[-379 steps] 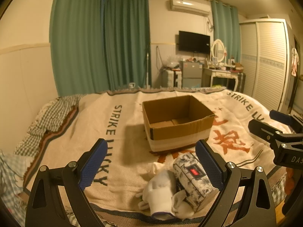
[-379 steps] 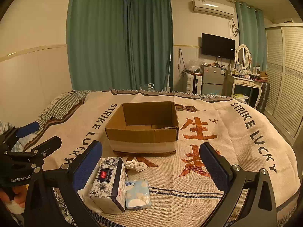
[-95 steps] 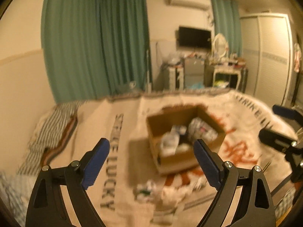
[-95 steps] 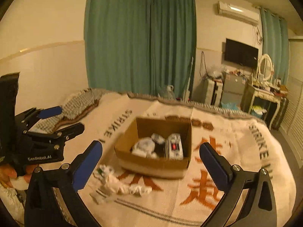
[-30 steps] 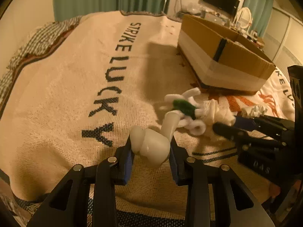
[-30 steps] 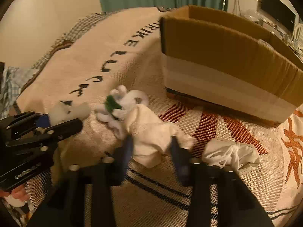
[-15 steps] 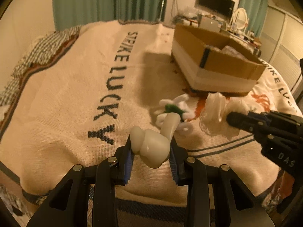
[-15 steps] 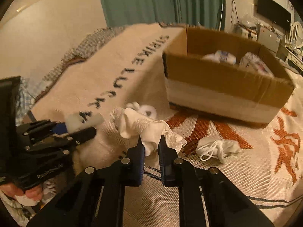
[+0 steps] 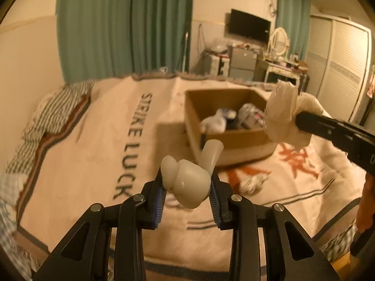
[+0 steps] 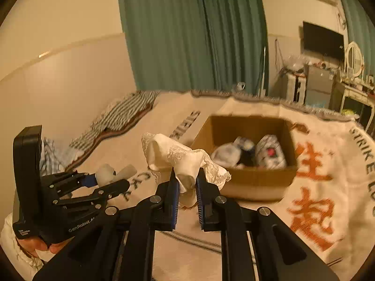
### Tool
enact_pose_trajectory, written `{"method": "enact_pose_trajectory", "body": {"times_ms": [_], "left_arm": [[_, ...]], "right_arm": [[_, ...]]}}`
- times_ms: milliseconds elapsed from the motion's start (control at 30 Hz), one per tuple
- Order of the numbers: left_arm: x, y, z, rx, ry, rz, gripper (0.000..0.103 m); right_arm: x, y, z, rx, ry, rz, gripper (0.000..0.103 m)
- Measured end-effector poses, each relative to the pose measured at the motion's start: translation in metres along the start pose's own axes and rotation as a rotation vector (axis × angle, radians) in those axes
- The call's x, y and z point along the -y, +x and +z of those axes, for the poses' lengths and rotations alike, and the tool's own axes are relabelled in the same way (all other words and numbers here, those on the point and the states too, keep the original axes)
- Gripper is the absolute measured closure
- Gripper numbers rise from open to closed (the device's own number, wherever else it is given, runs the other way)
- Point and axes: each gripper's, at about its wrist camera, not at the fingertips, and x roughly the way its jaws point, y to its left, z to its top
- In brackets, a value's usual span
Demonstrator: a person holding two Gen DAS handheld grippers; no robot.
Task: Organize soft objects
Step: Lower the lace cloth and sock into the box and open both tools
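Note:
My left gripper point(image 9: 187, 182) is shut on a white soft toy piece point(image 9: 187, 182) and holds it above the bed, in front of the cardboard box point(image 9: 234, 138). It also shows in the right wrist view point(image 10: 105, 182). My right gripper point(image 10: 187, 182) is shut on a white lace-edged cloth point(image 10: 178, 157), lifted near the box's front left corner point(image 10: 255, 185); the cloth also shows in the left wrist view point(image 9: 286, 117). The box holds a white bundle point(image 10: 225, 155), a patterned tissue pack point(image 10: 269, 154) and a dark item. A small white bundle point(image 9: 254, 183) lies on the blanket.
The box stands on a cream blanket point(image 9: 93, 154) with black "STRIKE LUCKY" lettering and red characters point(image 10: 309, 210). Striped bedding point(image 9: 46, 117) lies at the left. Green curtains, a TV, a dresser and a wardrobe stand beyond the bed.
Both grippers have risen from the blanket with their items and moved towards the box. The box interior now shows from above. The green-and-white toy is out of view.

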Motion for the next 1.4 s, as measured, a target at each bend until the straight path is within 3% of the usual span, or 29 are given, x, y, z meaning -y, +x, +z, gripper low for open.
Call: {"method": "enact_pose_trajectory", "body": {"times_ms": [200, 400, 700, 900, 1033, 1067, 1167, 1400], "left_arm": [[0.031, 0.016, 0.036, 0.028, 0.049, -0.024, 0.070], [0.053, 0.049, 0.068, 0.021, 0.080, -0.043, 0.070], [0.056, 0.127, 0.107, -0.036, 0.082, -0.013, 0.066], [0.051, 0.172, 0.114, -0.086, 0.060, -0.013, 0.064], [0.051, 0.193, 0.111, -0.125, 0.065, -0.007, 0.051], [0.053, 0.195, 0.110, -0.121, 0.071, -0.001, 0.038], [0.054, 0.190, 0.110, -0.078, 0.071, -0.041, 0.020], [0.058, 0.164, 0.120, -0.025, 0.112, -0.004, 0.019]], "right_arm": [[0.036, -0.015, 0.028, 0.055, 0.012, -0.046, 0.090], [0.081, 0.001, 0.048, 0.063, 0.056, -0.073, 0.090], [0.135, 0.073, 0.074, 0.015, 0.108, -0.048, 0.090], [0.153, 0.131, 0.084, -0.057, 0.065, -0.076, 0.090], [0.164, 0.162, 0.079, -0.095, 0.075, -0.097, 0.087], [0.166, 0.167, 0.078, -0.100, 0.083, -0.099, 0.082], [0.172, 0.173, 0.074, -0.096, 0.098, -0.122, 0.055], [0.178, 0.145, 0.082, -0.034, 0.135, -0.141, 0.042]]}}
